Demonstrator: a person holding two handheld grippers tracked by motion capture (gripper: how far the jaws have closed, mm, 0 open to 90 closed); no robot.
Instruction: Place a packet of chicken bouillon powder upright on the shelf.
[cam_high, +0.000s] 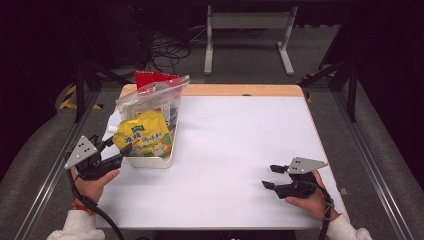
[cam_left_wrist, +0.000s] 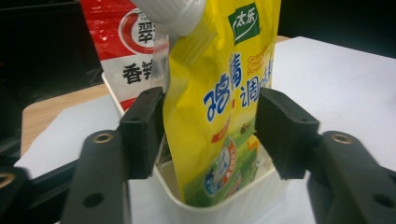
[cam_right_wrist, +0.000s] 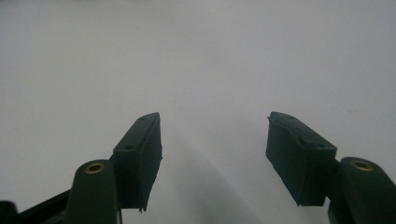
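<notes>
A yellow spouted pouch (cam_high: 145, 136) with a white cap (cam_high: 112, 129) stands tilted in a white bin (cam_high: 150, 161) at the table's left edge. My left gripper (cam_high: 116, 149) sits just left of the bin and points at it. In the left gripper view the pouch (cam_left_wrist: 219, 116) rises between the open jaws of my left gripper (cam_left_wrist: 210, 133), above the bin's rim (cam_left_wrist: 233, 205); the pads do not squeeze it. My right gripper (cam_high: 271, 176) rests low over the table near the front right. Its jaws (cam_right_wrist: 214, 140) are open, with only bare white tabletop between them.
Behind the pouch, a clear zip bag (cam_high: 155, 97) and a red packet (cam_high: 150, 77) lean in the same bin; the red packet (cam_left_wrist: 116, 42) has white and black lettering. The white tabletop (cam_high: 240, 140) stretches between the two hands. Cables and a metal frame lie on the floor beyond.
</notes>
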